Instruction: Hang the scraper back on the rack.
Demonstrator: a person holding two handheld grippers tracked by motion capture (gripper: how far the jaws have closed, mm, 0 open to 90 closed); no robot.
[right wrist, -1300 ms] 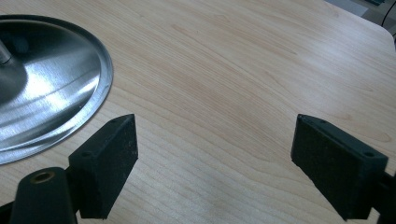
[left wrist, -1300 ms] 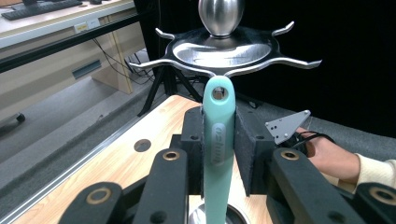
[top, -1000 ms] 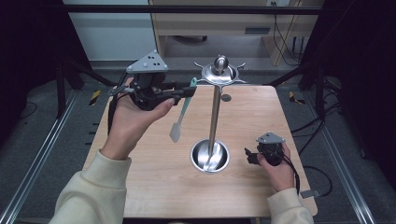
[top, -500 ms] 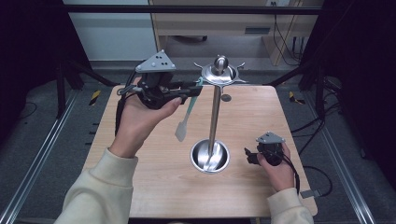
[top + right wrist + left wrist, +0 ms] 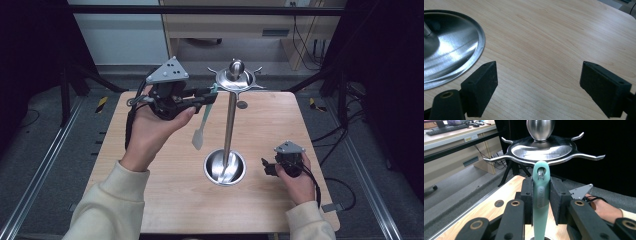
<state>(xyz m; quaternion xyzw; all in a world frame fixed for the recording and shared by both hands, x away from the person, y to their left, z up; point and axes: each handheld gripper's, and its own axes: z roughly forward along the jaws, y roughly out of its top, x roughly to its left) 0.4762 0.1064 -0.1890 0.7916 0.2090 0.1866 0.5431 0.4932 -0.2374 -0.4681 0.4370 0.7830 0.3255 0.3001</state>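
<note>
A steel utensil stand (image 5: 229, 125) rises from the middle of the wooden table (image 5: 150, 200), with a round base (image 5: 225, 167) and a hooked top plate (image 5: 235, 79). My left gripper (image 5: 212, 96) is held up beside that top plate, shut on a pale green spatula (image 5: 202, 122) that hangs down from its jaws. In the left gripper view the spatula's handle (image 5: 540, 195) stands between the pads, and a hook tip of the top plate (image 5: 541, 151) sits in its hanging hole. My right gripper (image 5: 265, 167) rests low on the table right of the base, open (image 5: 537, 87) and empty.
The stand's dish-like base (image 5: 451, 47) lies just left of my right gripper. A small round hole (image 5: 242, 104) marks the table behind the stand. Metal rails run along both sides of the table, and a desk (image 5: 230, 25) stands beyond it.
My left gripper has carried the spatula up and to the right, bringing its handle end to a hook on the stand's top plate. The right gripper has stayed put.
</note>
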